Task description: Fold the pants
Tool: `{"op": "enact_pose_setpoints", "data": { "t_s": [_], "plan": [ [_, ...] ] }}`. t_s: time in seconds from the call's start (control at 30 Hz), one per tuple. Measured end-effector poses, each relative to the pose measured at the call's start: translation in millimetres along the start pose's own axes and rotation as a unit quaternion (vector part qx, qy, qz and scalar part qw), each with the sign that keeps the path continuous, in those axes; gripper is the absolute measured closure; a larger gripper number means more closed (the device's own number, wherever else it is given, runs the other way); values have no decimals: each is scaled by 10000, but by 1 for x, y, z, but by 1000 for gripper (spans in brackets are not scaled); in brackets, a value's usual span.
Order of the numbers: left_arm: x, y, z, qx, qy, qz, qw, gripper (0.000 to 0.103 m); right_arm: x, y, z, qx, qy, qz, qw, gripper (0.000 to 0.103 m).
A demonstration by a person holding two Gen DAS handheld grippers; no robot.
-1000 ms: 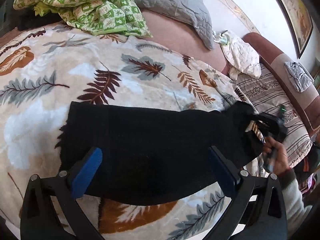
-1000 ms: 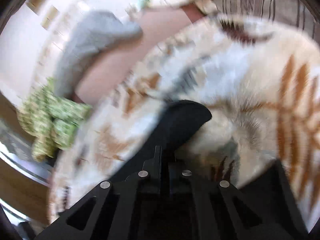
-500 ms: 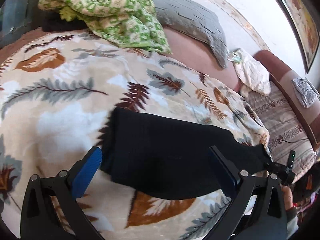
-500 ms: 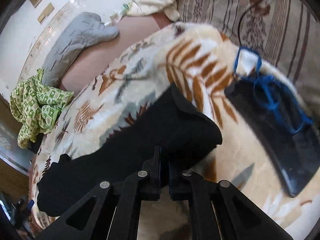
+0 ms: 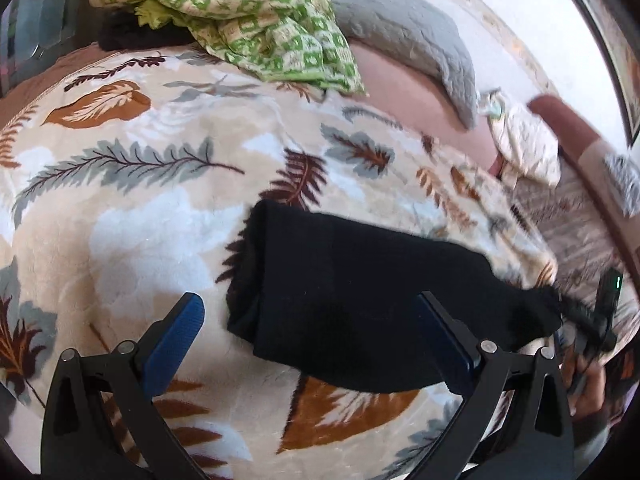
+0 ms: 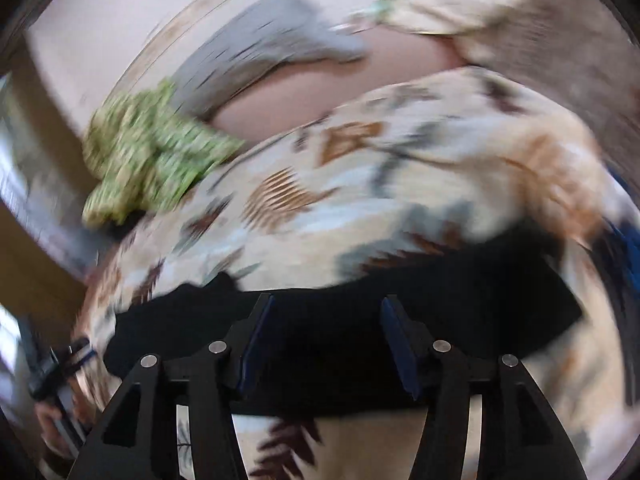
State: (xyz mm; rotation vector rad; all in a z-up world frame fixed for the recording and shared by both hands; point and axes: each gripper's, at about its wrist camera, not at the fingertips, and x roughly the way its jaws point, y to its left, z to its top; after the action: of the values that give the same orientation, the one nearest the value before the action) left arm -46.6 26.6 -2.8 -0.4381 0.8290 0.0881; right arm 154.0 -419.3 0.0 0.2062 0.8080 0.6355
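The black pants [image 5: 360,300] lie as a folded band across the leaf-patterned blanket [image 5: 140,240]. My left gripper [image 5: 310,340] hovers over their near edge, open wide, its blue pads clear of the cloth. At the right edge of the left wrist view, a hand holds my right gripper [image 5: 600,320] at the pants' right end. The right wrist view is blurred by motion. There my right gripper [image 6: 326,340] has its jaws opening above the pants [image 6: 460,312], with nothing pinched between them. My left gripper [image 6: 52,364] shows at the lower left.
A green patterned cloth [image 5: 248,12] and a grey pillow [image 5: 408,40] lie at the back of the bed. A cream cloth [image 5: 528,148] rests by a striped sofa [image 5: 580,216] on the right. Something blue [image 6: 632,248] sits past the pants' right end.
My right gripper was shut on the pants' end; its jaws have now parted and let the cloth go, and it swung across. The pants lie folded shorter. My left gripper shifted slightly and stayed open.
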Motion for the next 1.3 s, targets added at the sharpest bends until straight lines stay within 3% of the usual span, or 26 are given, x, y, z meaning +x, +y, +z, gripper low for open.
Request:
{"op": "enact_pose_setpoints", "data": {
  "t_s": [0.07,0.17,0.23,0.33,0.47,0.6,0.7,0.73,0.87,1.03,1.1,1.17,1.3],
  "plan": [
    [4,-1,-2,67,98,57,9999,0,27,18,9,-571,242,-41,9981,46],
    [9,1,-3,92,194,133,9997,0,60,37,11,-1042,837,239,9907,46],
    [12,2,-3,136,253,254,9993,0,72,49,5,-1386,1023,112,9850,46],
    [22,3,-5,233,462,546,9972,0,89,55,-7,-1813,1089,-572,9757,49],
    [22,3,-7,305,484,610,9965,0,75,53,-7,-1464,852,-654,9834,48],
    [16,4,-4,257,352,567,9974,0,46,80,-21,-1375,779,107,9874,48],
    [16,5,-2,178,342,488,9981,0,29,113,-42,-1473,834,1012,9804,47],
    [17,4,-2,153,344,481,9981,0,28,124,-48,-1546,808,1113,9784,47],
    [21,0,-1,174,356,526,9978,0,28,167,-75,-2239,707,1301,9633,47],
    [22,-1,1,115,329,500,9981,0,48,203,-100,-3161,760,989,9405,48],
    [21,-1,2,111,309,501,9982,0,55,206,-99,-3214,658,772,9415,65],
    [19,0,2,97,273,459,9985,0,59,200,-92,-2909,746,980,9488,85],
    [11,1,5,71,112,425,9990,0,55,203,-86,-2761,811,1195,9502,96]
  ]
}}
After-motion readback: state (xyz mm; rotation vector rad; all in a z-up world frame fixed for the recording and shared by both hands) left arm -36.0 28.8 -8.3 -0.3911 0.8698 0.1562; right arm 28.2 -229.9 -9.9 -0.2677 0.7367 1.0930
